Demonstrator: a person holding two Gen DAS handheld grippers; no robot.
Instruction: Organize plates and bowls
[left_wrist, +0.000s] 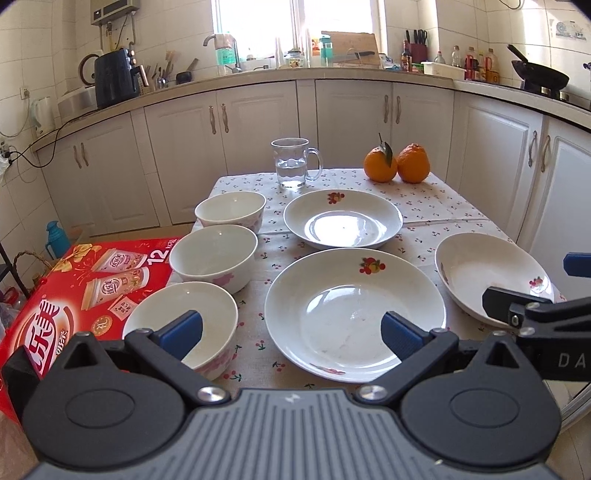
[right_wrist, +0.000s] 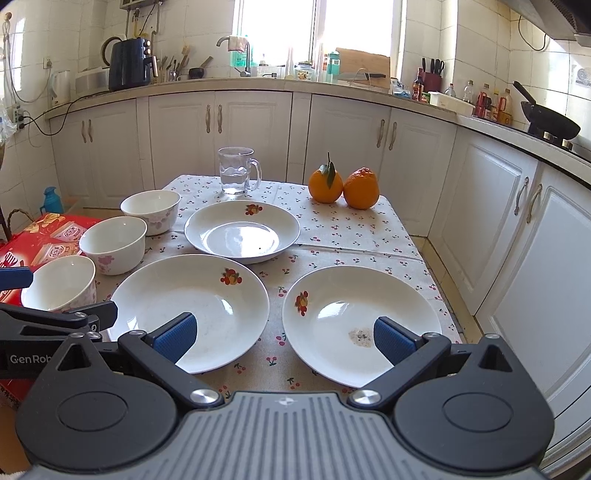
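The left hand-held gripper (left_wrist: 291, 334) is being held above the near edge of the bench (left_wrist: 424, 206), its blue pads spread wide apart with nothing between them. One pad is being seen over the nearest bowl (left_wrist: 181, 317) and the other over the near plate (left_wrist: 354, 314); contact with either cannot be told. The right hand-held gripper (right_wrist: 282, 338) is likewise being held with its pads wide apart and nothing gripped, one pad over the near plate and the other over the right plate (right_wrist: 362, 325), on whose floor a small patch of residue is being shown.

Three white bowls with pink flowers are being lined up along the left edge of the bench: the nearest bowl, the middle bowl (left_wrist: 213, 256) just behind it, and the far bowl (left_wrist: 231, 211) behind that. Three white plates with fruit prints are being laid flat and apart from one another: the near plate, the far plate (left_wrist: 342, 218) behind it, and the right plate.

At the far side, a glass mug (left_wrist: 291, 162) of water and two oranges (left_wrist: 397, 164), touching each other, are being kept. A red box (left_wrist: 85, 291) is being seen just left of the bench.
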